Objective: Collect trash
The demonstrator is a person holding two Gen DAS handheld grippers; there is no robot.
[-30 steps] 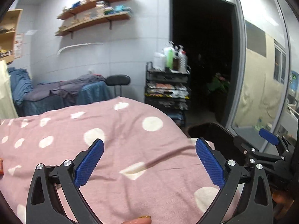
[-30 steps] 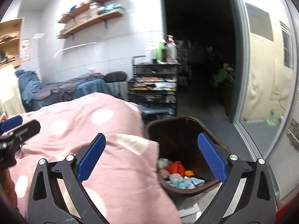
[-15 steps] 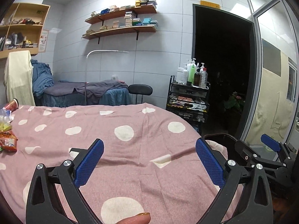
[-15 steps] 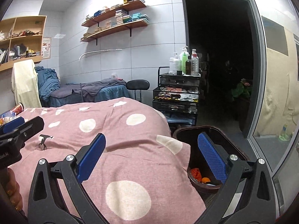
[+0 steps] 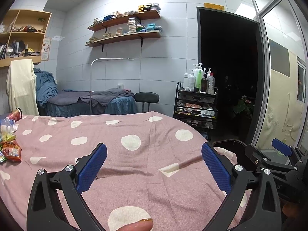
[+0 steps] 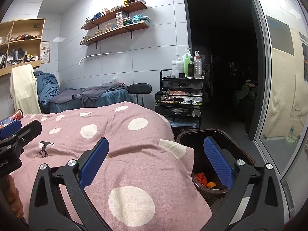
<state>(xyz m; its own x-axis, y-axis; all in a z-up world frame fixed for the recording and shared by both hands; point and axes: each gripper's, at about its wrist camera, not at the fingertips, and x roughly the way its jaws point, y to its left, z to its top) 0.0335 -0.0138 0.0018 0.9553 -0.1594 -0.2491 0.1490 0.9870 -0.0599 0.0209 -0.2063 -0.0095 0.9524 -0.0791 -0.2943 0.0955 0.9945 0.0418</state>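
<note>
Trash [image 5: 9, 146] is seen heaped on the bed [image 5: 146, 154] far from the bin [image 6: 217, 165], which is set at the bed's corner, presumably for short carries, while left claw [image 5: 154, 165] and right claw [image 6: 156, 161] are held wide open, empty.

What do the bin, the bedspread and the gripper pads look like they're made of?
Bin: likely hard plastic, dark brown, with a smooth, faintly shiny rim.
Bedspread: woven cloth, matte pink with white dots; it creases and shows a fine weave.
Pads: probably rubber, blue, with a dimpled grip texture.
</note>
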